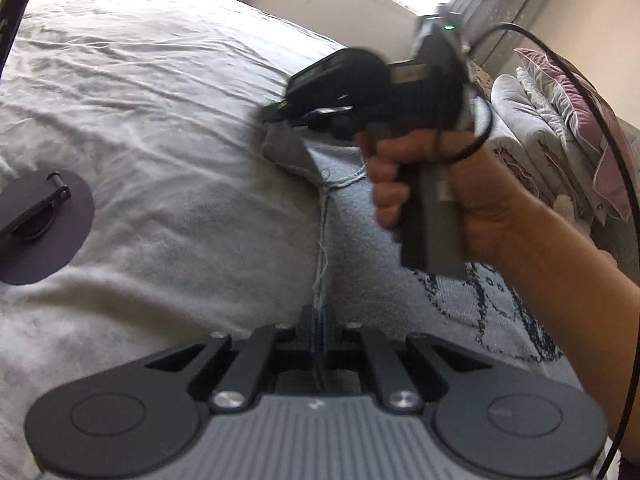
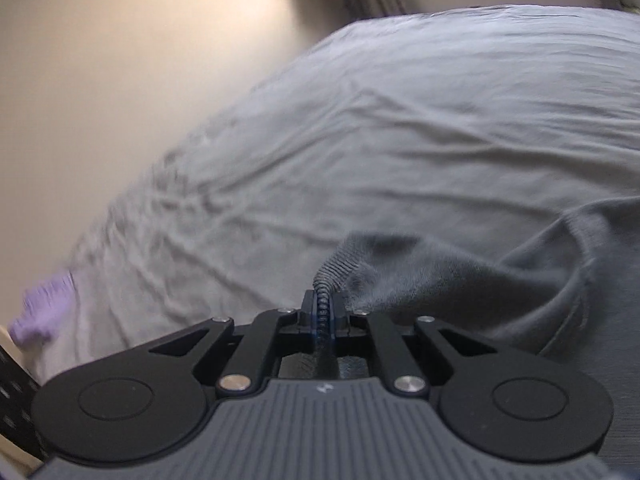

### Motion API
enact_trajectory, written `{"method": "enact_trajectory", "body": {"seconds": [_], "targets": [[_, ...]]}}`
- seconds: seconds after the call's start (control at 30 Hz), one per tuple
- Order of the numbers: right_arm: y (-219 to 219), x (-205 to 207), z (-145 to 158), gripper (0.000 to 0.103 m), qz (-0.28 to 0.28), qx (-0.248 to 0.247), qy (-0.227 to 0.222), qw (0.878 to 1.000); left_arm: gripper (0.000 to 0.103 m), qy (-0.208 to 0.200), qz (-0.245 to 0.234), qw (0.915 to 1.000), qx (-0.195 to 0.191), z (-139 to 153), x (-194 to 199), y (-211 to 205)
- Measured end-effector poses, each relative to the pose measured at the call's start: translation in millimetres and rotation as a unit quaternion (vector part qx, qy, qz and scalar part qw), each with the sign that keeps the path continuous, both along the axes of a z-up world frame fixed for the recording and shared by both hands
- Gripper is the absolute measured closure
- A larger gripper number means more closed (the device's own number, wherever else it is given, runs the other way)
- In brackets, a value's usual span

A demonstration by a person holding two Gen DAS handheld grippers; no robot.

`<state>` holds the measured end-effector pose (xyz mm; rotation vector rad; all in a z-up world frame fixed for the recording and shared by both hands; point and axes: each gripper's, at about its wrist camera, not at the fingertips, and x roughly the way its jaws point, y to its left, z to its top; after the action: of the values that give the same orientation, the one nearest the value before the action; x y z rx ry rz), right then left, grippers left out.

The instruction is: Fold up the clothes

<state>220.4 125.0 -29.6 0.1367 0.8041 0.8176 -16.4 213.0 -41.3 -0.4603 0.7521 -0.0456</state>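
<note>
Lying on the bed point(image 1: 140, 92), the grey garment point(image 1: 360, 248) was pinched by both grippers. The left gripper point(image 1: 319, 322) clenched its seamed edge, and the right gripper point(image 2: 323, 312) gripped a ribbed cuff point(image 2: 334, 270) farther up the bed. 1 dark disc point(image 1: 44, 228) sat left of the garment.

A bed point(image 1: 140, 92) under a wrinkled pale grey sheet carries everything. A grey garment point(image 1: 352, 216) lies on its right side. A dark round disc point(image 1: 44, 224) rests well left of the garment.
</note>
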Motion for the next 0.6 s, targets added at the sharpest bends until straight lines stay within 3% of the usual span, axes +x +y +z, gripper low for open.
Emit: {"method": "enact_trajectory", "body": {"seconds": [0.13,0.27,0.47,0.6], "targets": [[9,-12,-8,0.093,0.021,-0.025,-0.027,0.999,0.1,0.005,0.0,1.0,0.003,0,-1,-1],[4,-6,-1,0.087,0.034,-0.022,-0.021,0.999,0.099,0.007,-0.001,1.0,0.003,1,0,-1],[-20,9,19,0.071,-0.007,0.013,-0.013,1.0,0.099,0.009,-0.002,1.0,0.002,1,3,-2],[0,14,23,0.067,-0.008,-0.022,-0.014,1.0,0.099,0.01,0.001,0.9999,0.003,1,2,-3]]}}
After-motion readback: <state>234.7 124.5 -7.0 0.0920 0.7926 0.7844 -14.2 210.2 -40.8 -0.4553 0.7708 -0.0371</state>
